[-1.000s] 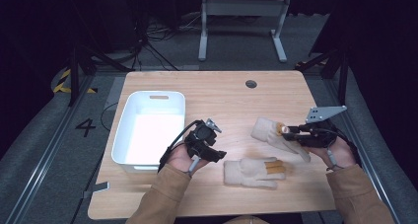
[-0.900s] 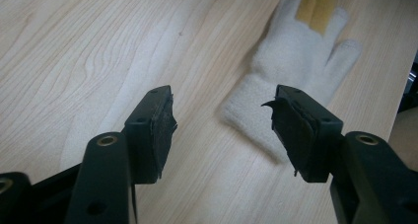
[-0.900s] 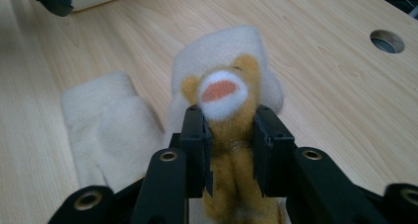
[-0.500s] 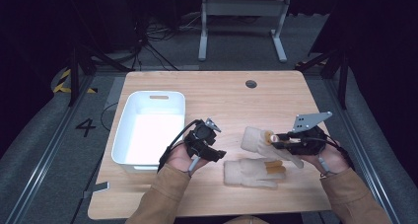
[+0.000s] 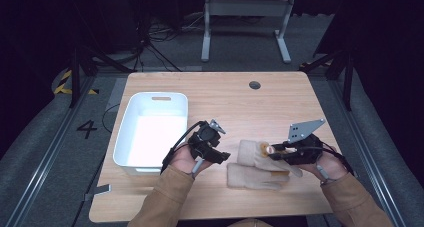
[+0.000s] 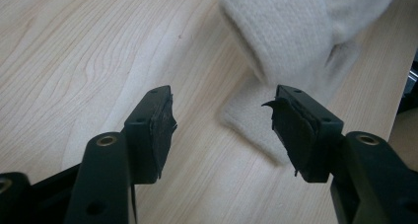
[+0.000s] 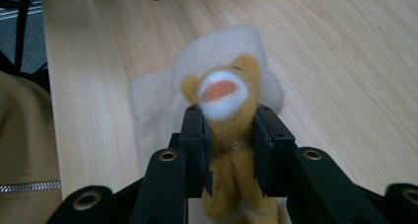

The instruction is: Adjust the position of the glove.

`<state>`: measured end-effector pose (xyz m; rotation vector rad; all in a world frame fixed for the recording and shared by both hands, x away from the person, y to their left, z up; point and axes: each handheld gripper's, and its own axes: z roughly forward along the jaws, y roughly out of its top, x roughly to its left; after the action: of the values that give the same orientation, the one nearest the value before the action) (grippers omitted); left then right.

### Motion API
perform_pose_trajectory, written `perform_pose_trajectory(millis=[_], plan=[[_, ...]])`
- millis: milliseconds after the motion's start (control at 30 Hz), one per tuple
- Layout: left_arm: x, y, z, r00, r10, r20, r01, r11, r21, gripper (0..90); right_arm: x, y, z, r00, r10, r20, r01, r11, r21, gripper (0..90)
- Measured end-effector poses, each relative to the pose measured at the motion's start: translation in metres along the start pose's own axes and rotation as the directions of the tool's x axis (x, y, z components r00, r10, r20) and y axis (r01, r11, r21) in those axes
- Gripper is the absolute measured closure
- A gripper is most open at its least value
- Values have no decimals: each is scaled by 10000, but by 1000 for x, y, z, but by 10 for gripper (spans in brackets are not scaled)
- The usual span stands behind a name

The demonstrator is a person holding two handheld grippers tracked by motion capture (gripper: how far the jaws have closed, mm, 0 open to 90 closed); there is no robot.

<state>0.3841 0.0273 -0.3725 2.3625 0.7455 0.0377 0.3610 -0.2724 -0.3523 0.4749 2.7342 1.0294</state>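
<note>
Two cream knitted mittens lie at the front of the wooden table point(image 5: 225, 102). The farther mitten point(image 5: 248, 151) point(image 7: 222, 49) carries a tan plush animal point(image 7: 223, 93) with a white and orange muzzle. My right gripper point(image 5: 270, 151) point(image 7: 229, 130) is shut on that plush animal, its jaws pointing left. The nearer mitten point(image 5: 252, 178) lies flat just in front of it. My left gripper point(image 5: 223, 156) point(image 6: 222, 115) is open over bare wood, with the corner of a mitten cuff point(image 6: 249, 120) just beyond its jaws. The held mitten point(image 6: 296, 31) lies farther off in the left gripper view.
A white plastic bin point(image 5: 150, 132) stands on the left part of the table, close to my left hand. A round cable hole point(image 5: 254, 85) sits at the back middle. A tan sleeve point(image 7: 24, 135) is at the left of the right gripper view.
My right gripper has carried the plush-animal mitten leftward and toward the front edge, until it rests against the nearer mitten. The left gripper has stayed where it was.
</note>
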Motion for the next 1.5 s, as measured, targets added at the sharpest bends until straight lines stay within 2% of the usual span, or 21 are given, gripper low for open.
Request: perform_pose_trajectory(millis=[133,200,467,700,933,1300,1500], plan=[[0,1,1,10000,34,15,-34,10000,-3,415,3,0,3,9996,-150,-259,150,9999,13,695],[0,2,1,10000,54,19,-54,10000,-26,415,6,0,4,9986,-383,-358,381,9993,-48,695],[-1,2,2,9999,130,4,-130,9999,-40,412,13,1,12,9925,-795,-926,802,9968,43,694],[-1,2,1,9999,114,-34,-114,9999,-105,412,14,0,21,9883,-871,-1255,900,9958,171,692],[0,2,0,9999,82,-76,-83,9998,-165,410,16,-3,32,9829,-1046,-1516,1147,9916,593,684],[-2,2,6,9998,181,-63,-181,9998,1,407,14,-10,47,9807,-1124,-1597,1319,9843,1175,677],[-2,2,5,9998,181,-58,-181,9998,-4,407,13,-12,52,9827,-1098,-1491,1305,9819,1372,669]])
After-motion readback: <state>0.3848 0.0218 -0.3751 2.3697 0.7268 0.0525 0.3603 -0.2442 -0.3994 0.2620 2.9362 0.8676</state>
